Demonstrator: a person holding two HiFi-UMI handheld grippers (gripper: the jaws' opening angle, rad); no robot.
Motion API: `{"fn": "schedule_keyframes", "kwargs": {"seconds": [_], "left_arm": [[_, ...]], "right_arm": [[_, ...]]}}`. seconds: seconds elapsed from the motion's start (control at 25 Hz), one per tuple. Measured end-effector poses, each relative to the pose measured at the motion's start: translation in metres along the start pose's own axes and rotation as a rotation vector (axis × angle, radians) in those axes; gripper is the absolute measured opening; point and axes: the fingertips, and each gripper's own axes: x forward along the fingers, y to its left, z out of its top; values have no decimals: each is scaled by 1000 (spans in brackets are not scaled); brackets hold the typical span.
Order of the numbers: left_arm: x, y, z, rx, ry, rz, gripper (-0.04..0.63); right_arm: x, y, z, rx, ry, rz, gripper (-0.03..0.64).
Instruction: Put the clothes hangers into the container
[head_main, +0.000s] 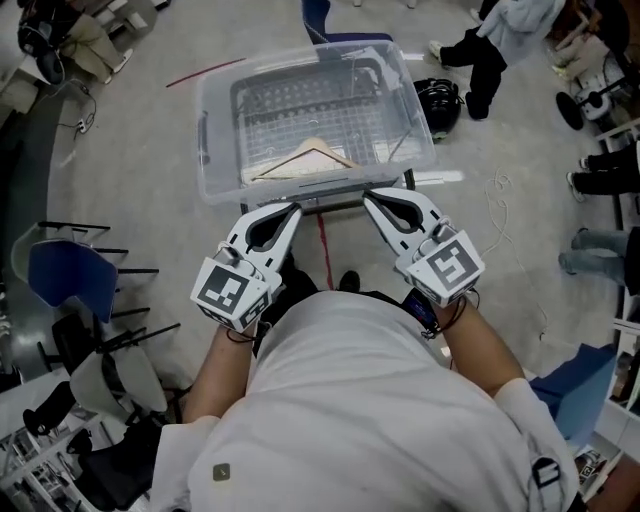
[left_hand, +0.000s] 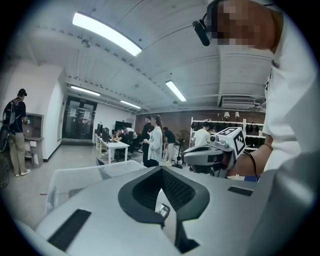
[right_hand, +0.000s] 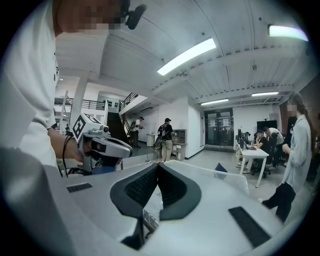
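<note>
Both grippers point fwd at the clear container (head_main: 215, 150), stopping just short of its near wall; left gripper (head_main: 292, 208) and right gripper (head_main: 368, 197) sit side by side, angled in toward each other, prob. so either can go over the rim; the fingers of both are closed tip to tip w/ nothing between them, as each gripper view shows, so neither carries a hanger. 1 wooden hanger (head_main: 305, 158) lies flat in the bottom of the container, near the front wall; judging by that, at least 1 item is already in. Writing: none legible; the marker cube (head_main: 232, 290) on the left gripper shows only a black-and-white square pattern, no text; the small badge (head_main: 221, 472) on the shirt is too tiny to read.
</note>
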Motion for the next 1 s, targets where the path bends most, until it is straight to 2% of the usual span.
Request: {"fn": "schedule_keyframes", "kwargs": {"seconds": [0.28, 0.6, 1.0], "left_arm": [[-20, -22, -5, -18, 8, 34, 15], [-46, -25, -3, -12, -6, 20, 15], [-118, -13, -13, -19, -10, -11, 15]], "right_arm": [[-14, 21, -7, -3, 0, 34, 20], [-13, 51, 0, -14, -5, 26, 20], [14, 124, 9, -5, 15, 2, 20]]}}
